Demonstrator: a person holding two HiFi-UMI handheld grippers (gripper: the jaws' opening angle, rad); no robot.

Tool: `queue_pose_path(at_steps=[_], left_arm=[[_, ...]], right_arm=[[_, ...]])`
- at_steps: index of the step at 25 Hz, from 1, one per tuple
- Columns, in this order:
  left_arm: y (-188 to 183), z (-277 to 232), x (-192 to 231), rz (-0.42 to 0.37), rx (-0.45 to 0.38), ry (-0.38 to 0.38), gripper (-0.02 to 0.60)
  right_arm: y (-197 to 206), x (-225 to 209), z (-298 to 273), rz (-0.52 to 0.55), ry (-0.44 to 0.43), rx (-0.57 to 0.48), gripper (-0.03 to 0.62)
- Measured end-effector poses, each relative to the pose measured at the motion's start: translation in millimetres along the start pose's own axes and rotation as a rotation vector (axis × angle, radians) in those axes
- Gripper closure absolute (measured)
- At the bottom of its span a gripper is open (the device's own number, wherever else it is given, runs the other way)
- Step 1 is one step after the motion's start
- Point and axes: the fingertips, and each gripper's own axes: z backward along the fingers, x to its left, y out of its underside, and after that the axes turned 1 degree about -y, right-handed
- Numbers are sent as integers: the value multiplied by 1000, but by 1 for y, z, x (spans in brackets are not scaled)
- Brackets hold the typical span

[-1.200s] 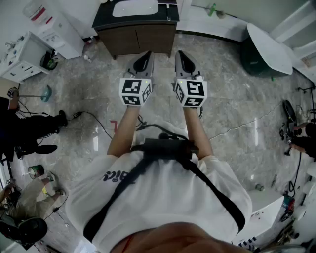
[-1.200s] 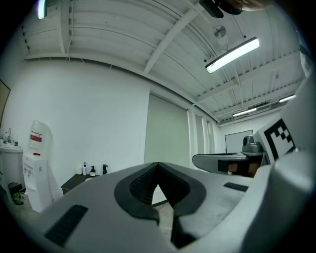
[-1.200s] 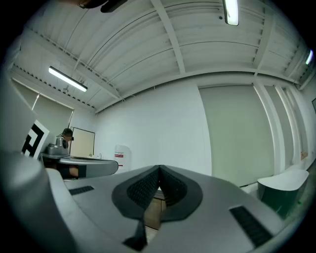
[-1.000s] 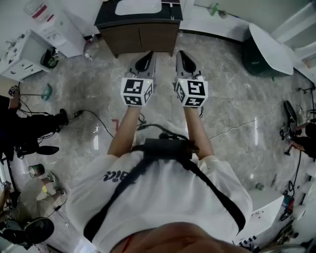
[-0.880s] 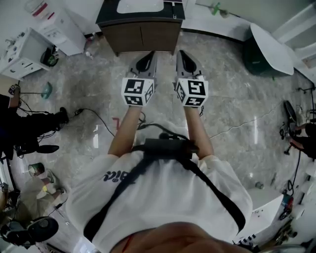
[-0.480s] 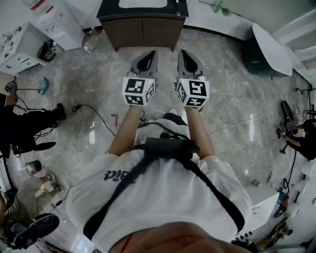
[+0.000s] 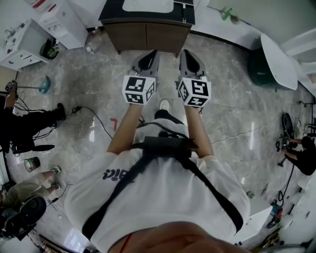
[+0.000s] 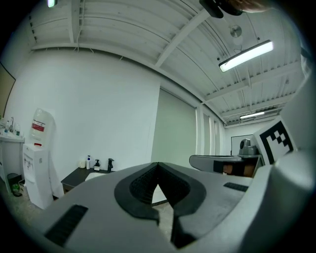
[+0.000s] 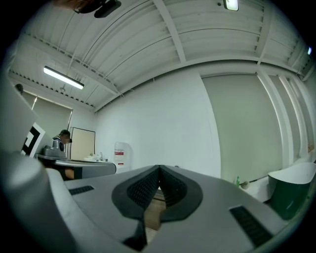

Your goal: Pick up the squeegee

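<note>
A bathroom mock-up with a grey marbled floor (image 7: 232, 104) spreads out below the person. The left gripper (image 7: 147, 59) and right gripper (image 7: 190, 59) are held level, side by side. Each gripper's own view shows its ribbed pads pressed together at the tips with nothing pinched between them.

Just ahead of both grippers stands a brown vanity (image 7: 148, 37) with a dark top and a white basin (image 7: 148, 4). A few small bottles (image 8: 89, 162) sit on its top, toward the left gripper's side. Farther off that side is a water dispenser (image 8: 37, 158), and well off the right gripper's side a tub (image 7: 276, 54).

I cannot pick out the squeegee for certain in any view. It is not in either gripper, and the vanity top ahead seems the likeliest place.

A squeegee should be light, with a stiff handle and a soft rubber blade that bends and slips under a pinch. The handle's middle is probably the best hold, with the jaws across it and clear of the blade.
</note>
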Motion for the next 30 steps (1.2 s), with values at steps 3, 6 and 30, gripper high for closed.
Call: queue_pose_path(at_steps=[3, 6, 30], left_arm=[[-12, -40, 10, -27, -9, -7, 571], [-25, -87, 11, -44, -16, -8, 571], [-11, -338, 133, 13, 21, 37, 571]], right_arm=[[-10, -20, -36, 5, -18, -29, 588], [-21, -51, -71, -7, -35, -55, 588], [-1, -161, -302, -14, -119, -52, 588]])
